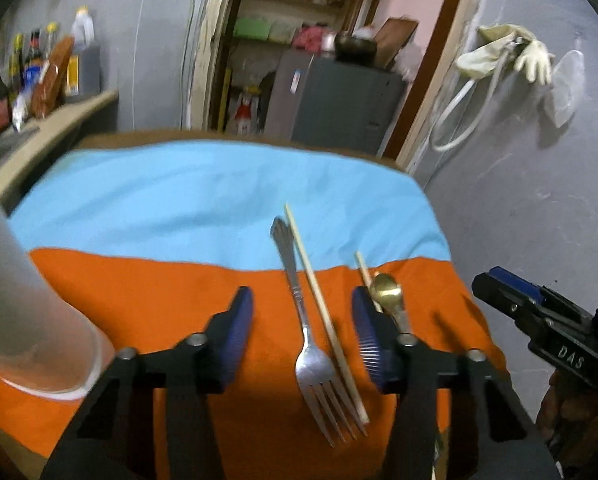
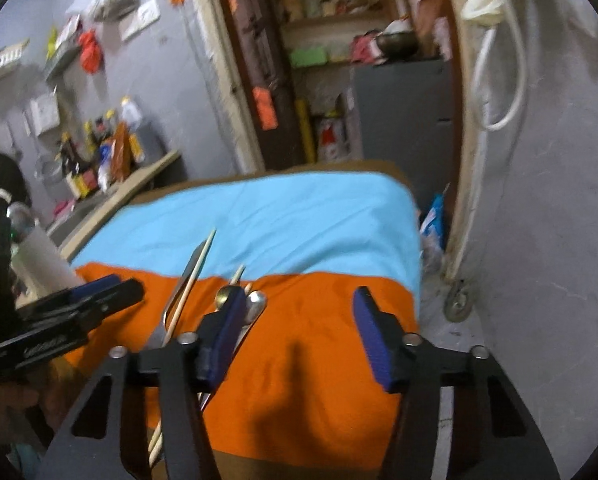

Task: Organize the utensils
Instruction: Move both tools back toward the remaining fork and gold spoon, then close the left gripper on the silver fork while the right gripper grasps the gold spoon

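Both grippers hang over the table with their jaws spread and nothing pinched. Between the left gripper's [image 1: 303,336] blue ribbed pads lie a steel fork [image 1: 313,356] and a pale wooden chopstick [image 1: 325,312], side by side and almost touching, tines toward the camera, neither one touched by the pads. Just beyond the right-hand pad sits a gold spoon [image 1: 387,290], its handle running under that pad, with a second chopstick [image 1: 363,270] poking out behind it. From the right wrist view the right gripper [image 2: 299,336] frames only bare orange cloth; the utensils lie to its left, partly covered by its left finger. There the gold spoon's bowl [image 2: 223,294] peeks above the pad, and a silver spoon [image 2: 257,302] shows beside it, its handle hidden. Everything rests on a cloth [image 1: 159,300] that is orange near the camera and light blue farther off, slightly creased. A frosted, translucent cup [image 1: 27,320] stands at the left edge of the left wrist view, cut off by the frame. Both views are blurred, so fine detail on the fork's patterned handle is hard to read. Bottles [image 1: 3,92] crowd a shelf on the grey wall.
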The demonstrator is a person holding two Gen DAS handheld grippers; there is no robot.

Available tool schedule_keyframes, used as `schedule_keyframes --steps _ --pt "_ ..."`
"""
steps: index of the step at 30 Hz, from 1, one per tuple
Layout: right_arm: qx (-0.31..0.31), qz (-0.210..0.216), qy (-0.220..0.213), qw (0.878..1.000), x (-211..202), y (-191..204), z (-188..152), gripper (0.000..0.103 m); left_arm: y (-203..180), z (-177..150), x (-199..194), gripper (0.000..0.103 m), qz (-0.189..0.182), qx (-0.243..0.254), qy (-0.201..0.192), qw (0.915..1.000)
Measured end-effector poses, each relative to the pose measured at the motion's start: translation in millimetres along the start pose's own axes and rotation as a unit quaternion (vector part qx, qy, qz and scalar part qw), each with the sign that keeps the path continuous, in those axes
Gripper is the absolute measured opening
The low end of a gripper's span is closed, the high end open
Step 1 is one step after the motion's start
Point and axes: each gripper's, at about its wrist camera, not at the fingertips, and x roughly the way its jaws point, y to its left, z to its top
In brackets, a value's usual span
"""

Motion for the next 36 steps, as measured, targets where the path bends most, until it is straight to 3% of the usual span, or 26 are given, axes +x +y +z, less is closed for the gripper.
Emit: schedule_keyframes --steps 7,9,20,25,30,36 --pt "-0.015 0.035 0.031 0.999 22 9 2 0.034 17 7 21 0.024 -0.018 -0.021 0.043 0.9987" --pt "-0.014 0.046 0.038 0.998 28 10 3 0.031 20 9 25 0.016 -0.025 -0.026 0.06 0.9976" --pt "-0.01 0.111 0.11 0.988 68 11 9 0.025 36 31 38 0.013 -0.069 -0.035 0.105 0.9915" --pt "-0.005 0.131 0.122 0.984 78 10 12 0.024 43 34 40 0.01 -0.085 -0.053 0.108 0.989" --pt "0.007 0.137 0.125 0.983 83 8 14 0.009 43 35 39 0.007 -0.083 -0.056 0.107 0.9892" --pt "0.028 0.131 0.107 0.985 75 1 14 0.002 33 31 36 0.003 -0.092 -0.072 0.093 0.9889"
